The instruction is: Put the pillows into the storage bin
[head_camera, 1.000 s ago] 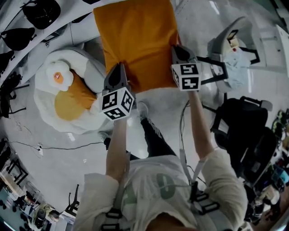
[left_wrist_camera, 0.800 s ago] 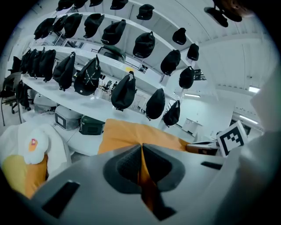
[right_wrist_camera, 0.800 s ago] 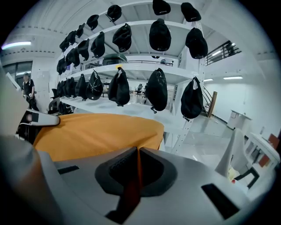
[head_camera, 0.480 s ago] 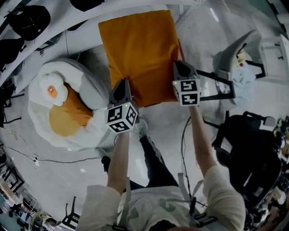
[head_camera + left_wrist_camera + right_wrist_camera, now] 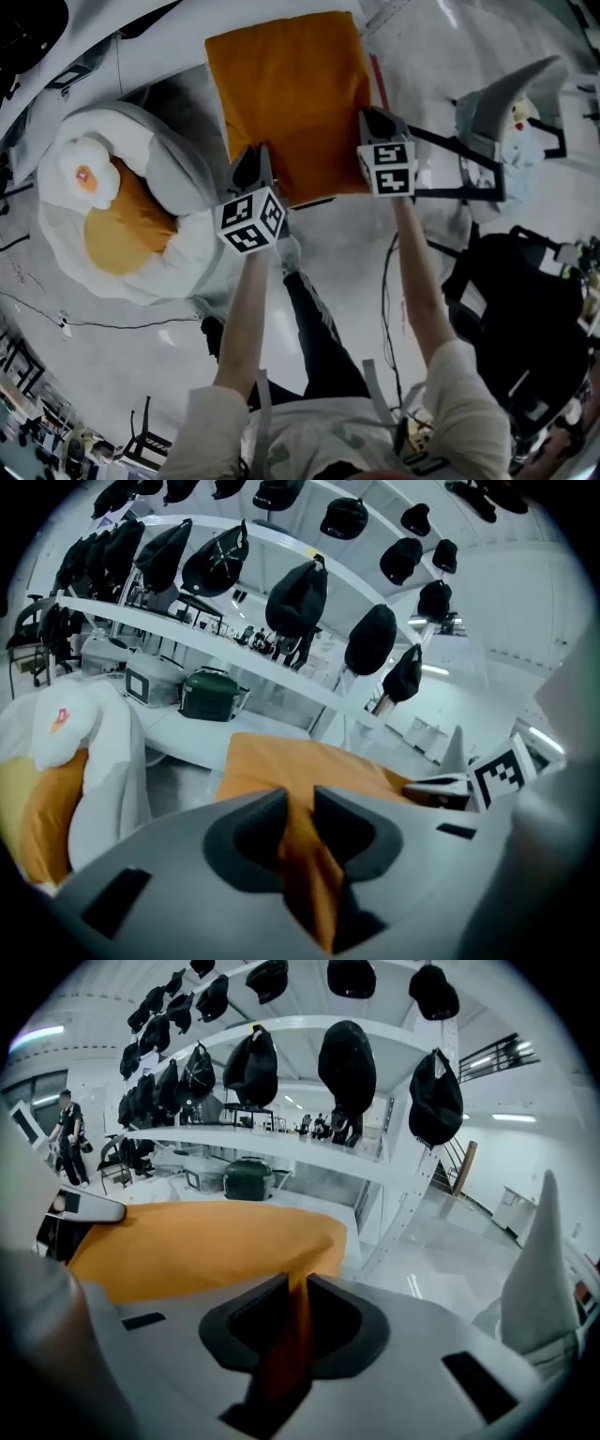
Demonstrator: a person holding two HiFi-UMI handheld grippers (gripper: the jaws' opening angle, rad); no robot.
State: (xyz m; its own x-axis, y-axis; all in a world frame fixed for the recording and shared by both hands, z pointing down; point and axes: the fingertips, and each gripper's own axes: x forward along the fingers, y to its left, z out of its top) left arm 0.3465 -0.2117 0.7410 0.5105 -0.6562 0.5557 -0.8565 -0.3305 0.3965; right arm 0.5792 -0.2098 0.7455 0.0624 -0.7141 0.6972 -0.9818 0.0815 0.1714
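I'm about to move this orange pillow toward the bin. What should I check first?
1. Left tongs grip on orange pillow: ok, fabric pinched, though the jaws have just been opening.
2. Right tongs grip: ok, shut on the pillow's edge.
3. Pillow above storage bin: not ok, the bin sits off to its left.
4. Room in bin: cannot tell; a white pillow and a second orange pillow lie inside.

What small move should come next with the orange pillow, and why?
Probably swing the orange pillow leftward, over the white storage bin. The left gripper and right gripper both pinch its near edge, but it hangs beside the bin, not above it. The left jaws have just been opening slightly, with fabric between them, so the swing should be gentle.
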